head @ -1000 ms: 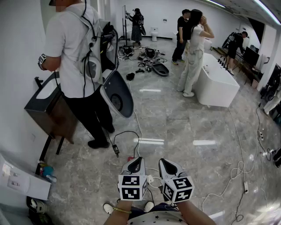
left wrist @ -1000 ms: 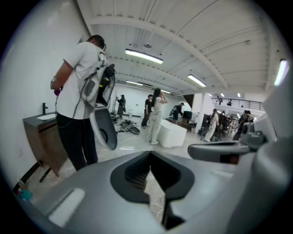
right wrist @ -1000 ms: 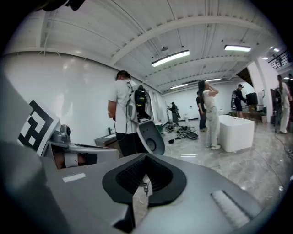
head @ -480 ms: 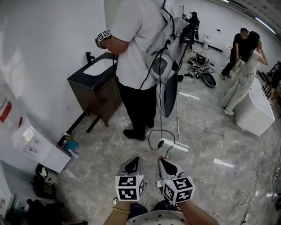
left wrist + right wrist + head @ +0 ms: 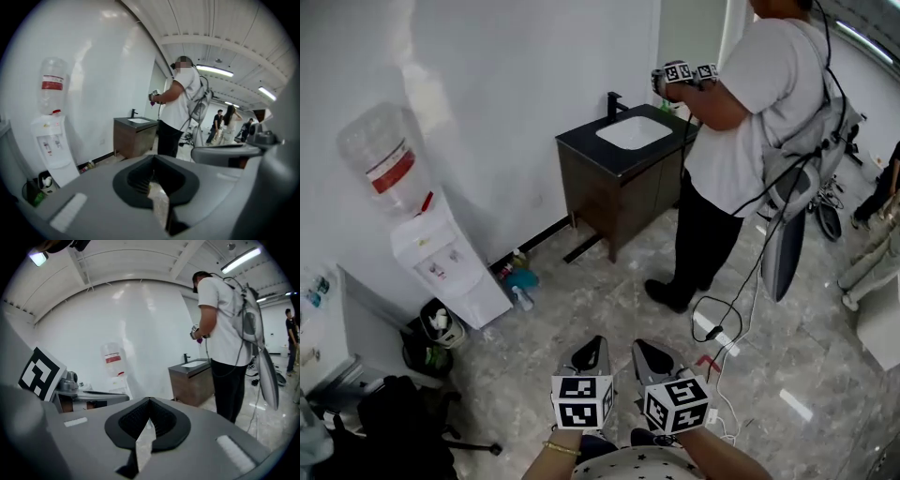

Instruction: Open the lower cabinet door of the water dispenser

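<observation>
The water dispenser [image 5: 450,267] stands upright against the wall, well apart from both grippers, ahead and to their left, its lower cabinet door [image 5: 478,298] shut. The left gripper [image 5: 592,347] is slightly nearer than the right gripper [image 5: 645,351]. Fingers on both are closed and empty.

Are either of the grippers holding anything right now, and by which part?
Nothing is held. The left gripper and the right gripper both have their jaws together on nothing, well apart from the water dispenser.
</observation>
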Motion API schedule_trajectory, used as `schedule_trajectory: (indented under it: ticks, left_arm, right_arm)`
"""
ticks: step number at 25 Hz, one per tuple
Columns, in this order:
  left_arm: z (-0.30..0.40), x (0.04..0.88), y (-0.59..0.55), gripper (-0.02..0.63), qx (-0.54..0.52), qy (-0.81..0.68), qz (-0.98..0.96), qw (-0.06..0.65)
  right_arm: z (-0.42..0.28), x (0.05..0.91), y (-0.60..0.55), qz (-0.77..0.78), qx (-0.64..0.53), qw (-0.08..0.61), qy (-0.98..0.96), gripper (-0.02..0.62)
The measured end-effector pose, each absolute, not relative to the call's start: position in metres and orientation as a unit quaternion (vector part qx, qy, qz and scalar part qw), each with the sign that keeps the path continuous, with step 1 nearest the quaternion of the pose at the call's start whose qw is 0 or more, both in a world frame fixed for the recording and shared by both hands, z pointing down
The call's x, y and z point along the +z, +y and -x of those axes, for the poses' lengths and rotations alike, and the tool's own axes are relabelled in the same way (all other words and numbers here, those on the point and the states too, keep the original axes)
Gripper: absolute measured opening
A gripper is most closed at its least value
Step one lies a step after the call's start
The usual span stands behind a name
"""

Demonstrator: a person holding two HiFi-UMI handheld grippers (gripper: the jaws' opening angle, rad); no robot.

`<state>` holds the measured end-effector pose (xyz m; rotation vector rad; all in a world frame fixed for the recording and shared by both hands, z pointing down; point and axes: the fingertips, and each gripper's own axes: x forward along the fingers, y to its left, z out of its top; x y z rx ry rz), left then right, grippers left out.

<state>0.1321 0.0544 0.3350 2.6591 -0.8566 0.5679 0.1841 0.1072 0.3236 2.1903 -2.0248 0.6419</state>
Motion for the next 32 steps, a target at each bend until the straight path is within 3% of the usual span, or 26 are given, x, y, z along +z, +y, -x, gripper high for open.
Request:
schedule_trajectory:
  ticks: [9, 18, 32]
  left_arm:
    - [0.015, 0.344, -0.064, 0.006, 0.187, -0.424, -0.868, 0.177]
    - [0.104, 0.373, -0.145, 0.006, 0.171, -0.54, -0.798, 0.206]
    - [0.139, 0.461, -0.318, 0.006, 0.17, -0.628, -0.721, 0.239]
  right_arm:
    - [-0.047, 0.329, -0.03, -0.614, 0.21, 0.075, -0.758, -0.002]
    - [0.016, 0.353, -0.13, -0.529, 0.215, 0.112, -0.814, -0.002]
    - [0.045, 0.456, -0.339, -0.458, 0.228, 0.175, -0.841, -0.002]
